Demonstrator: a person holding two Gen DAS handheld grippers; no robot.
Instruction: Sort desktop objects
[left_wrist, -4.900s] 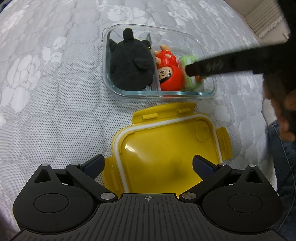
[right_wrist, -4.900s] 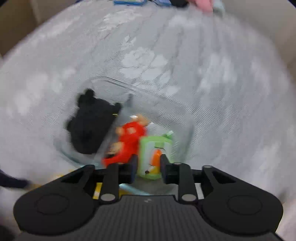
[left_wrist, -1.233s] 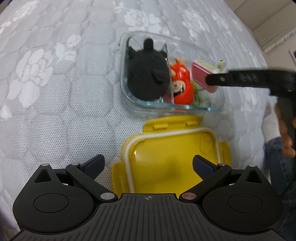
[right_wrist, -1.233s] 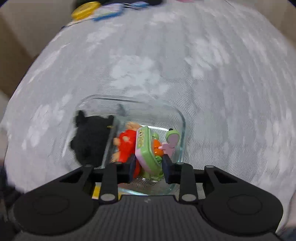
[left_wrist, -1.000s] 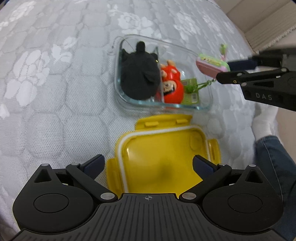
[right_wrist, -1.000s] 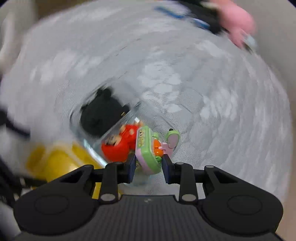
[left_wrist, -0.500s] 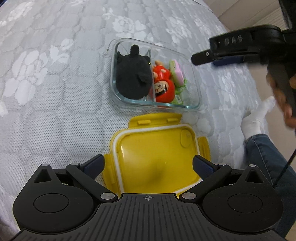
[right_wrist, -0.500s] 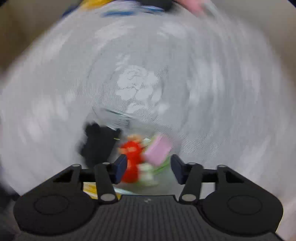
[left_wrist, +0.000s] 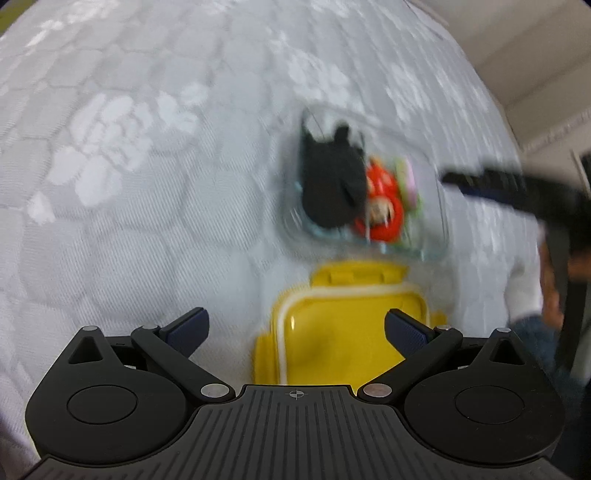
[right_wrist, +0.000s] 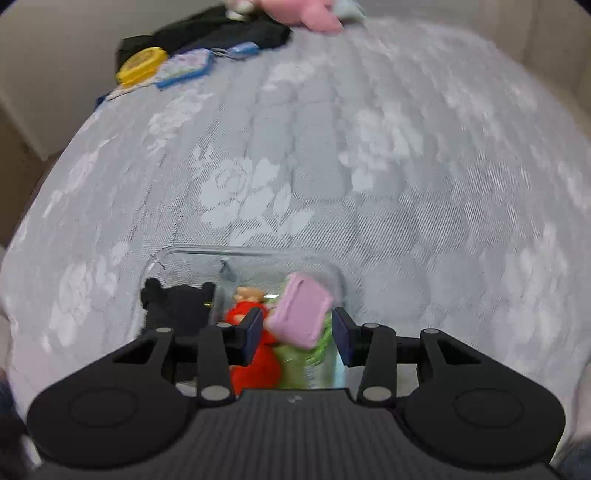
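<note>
With both grippers' jaws released and empty, the tilted pink rectangular toy (right_wrist: 301, 314), propped above the clear glass divided container (right_wrist: 184, 254), may obstruct the yellow plastic snap lid (left_wrist: 343, 332).

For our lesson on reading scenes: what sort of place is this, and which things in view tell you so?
Probably a bedroom at home. The work surface is a quilted mattress with a woven rose pattern, not a desk; soft toys and clothes are piled at its far edge, and plain walls stand close by.

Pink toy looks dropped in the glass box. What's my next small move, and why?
Probably bring the left gripper down onto the yellow lid: the pink toy lies free in the glass container, the right gripper is open, and the lid is off.
</note>
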